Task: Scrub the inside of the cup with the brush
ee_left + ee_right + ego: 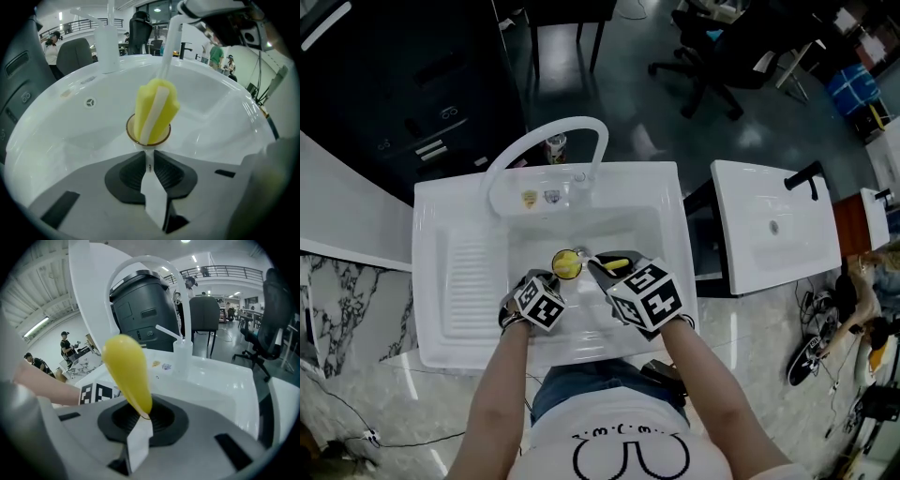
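Observation:
In the left gripper view a small clear cup [163, 139] with a brownish rim sits right at my left gripper [149, 161], whose jaws are shut on its near wall. The brush's yellow sponge head [157, 108], with a white stripe, stands in the cup's mouth, half out. Its thin white stem [168, 47] rises toward my right gripper. In the right gripper view that gripper [140, 416] is shut on the brush's yellow handle [127, 371]. From the head view, cup and sponge [566, 264] hang over the sink basin between both grippers.
The white sink [459, 234] has a ribbed drainboard [473, 272] on the left and an arched white faucet [546, 141] at the back. A second white basin [773, 225] stands to the right. Office chairs [712, 56] stand on the dark floor beyond.

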A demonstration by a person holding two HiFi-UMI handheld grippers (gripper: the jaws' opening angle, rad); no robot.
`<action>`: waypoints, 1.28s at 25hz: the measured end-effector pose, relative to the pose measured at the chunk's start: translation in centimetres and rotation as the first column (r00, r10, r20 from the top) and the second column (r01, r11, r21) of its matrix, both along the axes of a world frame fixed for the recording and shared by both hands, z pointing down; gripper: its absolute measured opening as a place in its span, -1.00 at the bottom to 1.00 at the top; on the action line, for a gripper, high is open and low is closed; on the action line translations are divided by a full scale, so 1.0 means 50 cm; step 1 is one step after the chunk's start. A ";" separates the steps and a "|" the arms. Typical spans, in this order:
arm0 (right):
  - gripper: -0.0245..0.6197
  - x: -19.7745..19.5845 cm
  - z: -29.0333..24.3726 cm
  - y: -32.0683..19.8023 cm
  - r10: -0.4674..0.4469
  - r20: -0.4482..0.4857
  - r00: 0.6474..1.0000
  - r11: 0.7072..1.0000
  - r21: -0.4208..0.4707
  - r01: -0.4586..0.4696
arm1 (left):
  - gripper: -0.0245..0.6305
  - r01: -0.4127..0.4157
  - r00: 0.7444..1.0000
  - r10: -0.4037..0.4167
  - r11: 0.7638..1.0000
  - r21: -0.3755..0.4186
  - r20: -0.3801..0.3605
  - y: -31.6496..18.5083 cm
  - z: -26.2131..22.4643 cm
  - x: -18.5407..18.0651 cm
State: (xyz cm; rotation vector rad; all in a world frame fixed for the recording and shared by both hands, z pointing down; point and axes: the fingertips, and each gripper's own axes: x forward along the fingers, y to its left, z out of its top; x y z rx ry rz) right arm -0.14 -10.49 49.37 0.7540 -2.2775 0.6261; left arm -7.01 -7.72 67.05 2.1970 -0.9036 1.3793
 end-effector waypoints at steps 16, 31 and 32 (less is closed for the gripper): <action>-0.78 0.004 0.081 0.034 -0.040 -0.073 0.997 0.996 -0.078 0.034 | -0.72 -0.017 1.000 0.017 1.000 -0.003 0.015 0.001 0.003 -0.001; -0.78 -0.010 0.078 0.007 -0.111 -0.147 0.983 0.994 -0.001 0.112 | -0.72 0.014 1.000 -0.014 1.000 0.008 0.012 -0.009 0.002 -0.006; -0.78 -0.005 0.065 0.006 -0.131 -0.154 0.979 0.991 0.014 0.135 | -0.72 0.013 1.000 -0.013 1.000 0.005 0.010 -0.008 0.002 -0.006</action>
